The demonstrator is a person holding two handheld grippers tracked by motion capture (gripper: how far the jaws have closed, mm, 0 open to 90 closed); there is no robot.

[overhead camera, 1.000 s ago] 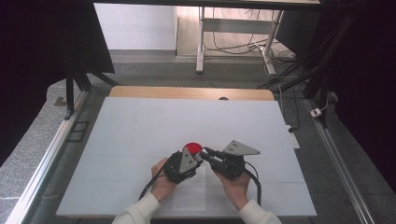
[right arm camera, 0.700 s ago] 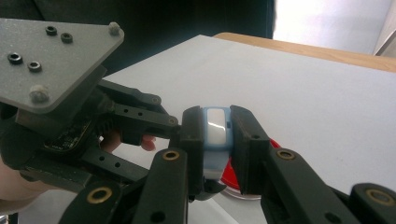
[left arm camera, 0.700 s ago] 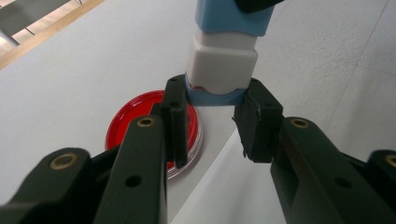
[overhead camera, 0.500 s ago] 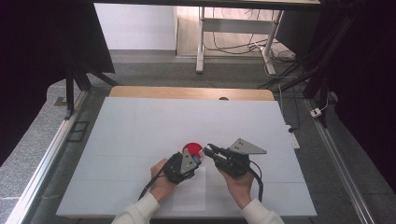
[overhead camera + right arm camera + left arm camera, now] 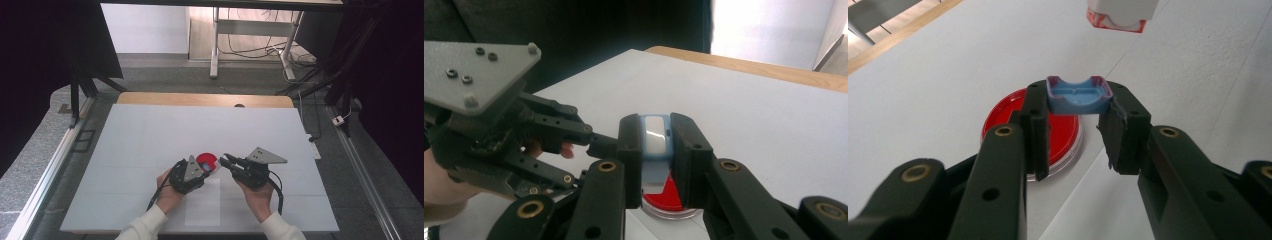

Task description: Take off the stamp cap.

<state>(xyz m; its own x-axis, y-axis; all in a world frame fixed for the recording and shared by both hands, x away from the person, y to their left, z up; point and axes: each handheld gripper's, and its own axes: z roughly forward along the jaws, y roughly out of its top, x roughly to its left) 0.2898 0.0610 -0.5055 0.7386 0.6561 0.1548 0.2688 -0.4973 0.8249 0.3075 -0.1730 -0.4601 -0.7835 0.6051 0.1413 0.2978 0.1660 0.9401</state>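
- Left gripper [image 5: 204, 169]: I am seeing it sitting in the person's left hand [image 5: 167, 192] near the front middle of the white table [image 5: 150, 135], its grey plate facing up. In the left gripper view its jaws are clamping a small blue piece [image 5: 1078, 95] between their tips; the piece is looking like a shallow tray with a scooped edge.
- Right gripper [image 5: 227, 161]: I am seeing it resting in the right hand [image 5: 257, 192], pointing left toward the other gripper, tips close to it. In the right gripper view its jaws are pressing together on a blue-and-white piece [image 5: 655, 137], which is standing upright between the pads.
- Red round dish [image 5: 206, 160]: it is lying flat on the table, just beyond the left gripper and between the two sets of jaw tips. In the left gripper view it is sitting directly under the blue piece; in the right gripper view its clear rim is showing below the held piece.
- Whether the two blue pieces are touching each other, I cannot tell.
- White sheet [image 5: 203, 202]: it is lying flat on the table between the two forearms.
- White sleeves [image 5: 145, 226] are coming in from the near edge.
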